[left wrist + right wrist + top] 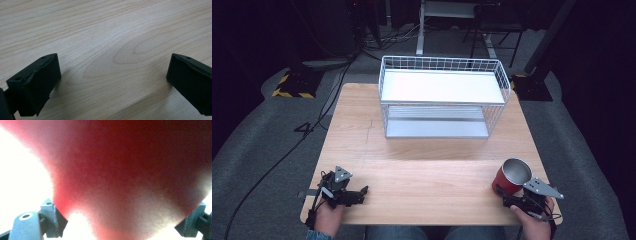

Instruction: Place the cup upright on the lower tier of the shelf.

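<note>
The right gripper (pixel 508 196) seems clamped on the red cup (pixel 511 176), tilted at the worktop's (pixel 422 175) near right corner. The left gripper (pixel 357 192) rests spread, holding nothing. The wire rack (pixel 442 95) stands bare; any placing remains undone.

Red cup (pixel 511 176) (steel-lined), tilted, near-right table corner.

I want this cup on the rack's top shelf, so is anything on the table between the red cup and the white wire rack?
Nothing visible does. The red cup, at the right hand-held gripper, has only bare table between it and the white wire rack, whose top shelf looks empty.
</note>
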The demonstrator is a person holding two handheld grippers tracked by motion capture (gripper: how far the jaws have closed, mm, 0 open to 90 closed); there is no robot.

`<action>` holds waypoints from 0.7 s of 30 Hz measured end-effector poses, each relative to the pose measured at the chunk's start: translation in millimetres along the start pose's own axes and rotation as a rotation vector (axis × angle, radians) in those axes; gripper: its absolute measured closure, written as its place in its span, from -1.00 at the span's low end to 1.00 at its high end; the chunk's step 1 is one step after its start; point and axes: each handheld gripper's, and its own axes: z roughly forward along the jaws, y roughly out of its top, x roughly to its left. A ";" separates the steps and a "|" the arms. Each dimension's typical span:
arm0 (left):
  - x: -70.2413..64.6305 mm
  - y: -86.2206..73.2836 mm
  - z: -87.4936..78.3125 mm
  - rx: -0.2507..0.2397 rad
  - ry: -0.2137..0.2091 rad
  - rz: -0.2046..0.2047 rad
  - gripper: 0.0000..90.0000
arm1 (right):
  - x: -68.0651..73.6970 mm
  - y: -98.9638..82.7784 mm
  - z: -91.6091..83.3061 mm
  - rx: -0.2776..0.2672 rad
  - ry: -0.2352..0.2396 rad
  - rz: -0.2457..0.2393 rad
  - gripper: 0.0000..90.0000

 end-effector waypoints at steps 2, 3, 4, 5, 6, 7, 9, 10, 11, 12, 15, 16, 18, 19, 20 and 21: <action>0.0 0.0 -0.1 0.001 0.000 0.000 -1.00 | 1.2 2.9 -0.5 0.000 0.004 -0.003 -0.63; 0.0 0.0 0.0 0.000 0.000 0.000 -1.00 | 2.0 5.5 -0.9 -0.001 0.007 -0.006 -0.63; 0.0 0.0 0.0 0.000 0.000 0.000 -1.00 | 2.5 7.0 -0.6 -0.009 0.008 -0.008 -0.63; 0.0 0.0 0.0 0.000 0.000 0.000 -1.00 | 3.5 10.0 -0.8 -0.008 0.010 -0.011 -0.63; 0.0 0.0 0.0 0.000 0.000 0.000 -1.00 | 4.0 11.8 -0.6 -0.009 0.014 -0.011 -0.63; 0.0 0.0 0.0 0.000 0.000 0.000 -1.00 | 4.8 14.7 -0.6 -0.009 0.013 -0.015 -0.63; 0.0 0.0 0.0 0.000 0.000 0.000 -1.00 | 5.9 19.5 -0.1 -0.011 0.016 -0.020 -0.63; 0.2 0.0 -0.2 0.001 -0.001 0.000 -1.00 | 6.2 21.2 0.1 -0.012 0.018 -0.019 -0.63; 0.4 0.0 -0.3 0.001 -0.002 -0.001 -1.00 | 6.8 24.1 0.2 -0.012 0.019 -0.016 -0.63; 1.0 -0.2 -0.4 -0.002 -0.007 -0.005 -1.00 | 6.7 26.0 0.3 -0.014 0.021 -0.020 -0.63; 4.2 -0.9 -1.6 -0.008 -0.015 -0.021 -1.00 | 7.3 33.6 -0.2 -0.018 0.027 -0.015 -0.63; 4.7 -1.3 -2.1 -0.011 -0.017 -0.032 -1.00 | 7.3 35.3 -0.2 -0.021 0.029 -0.015 -0.63; 5.2 -1.5 -2.6 -0.009 -0.019 -0.038 -1.00 | 7.7 39.9 -0.3 -0.023 0.034 -0.007 -0.63; 5.6 -1.6 -2.5 -0.012 -0.020 -0.035 -1.00 | 7.6 42.2 -0.4 -0.024 0.033 -0.010 -0.63; 5.6 -1.7 -2.7 -0.014 -0.017 -0.039 -1.00 | 7.8 45.2 -0.3 -0.025 0.033 -0.008 -0.63; 5.6 -1.8 -2.9 -0.013 -0.017 -0.041 -1.00 | 7.6 47.6 0.0 -0.026 0.037 -0.009 -0.63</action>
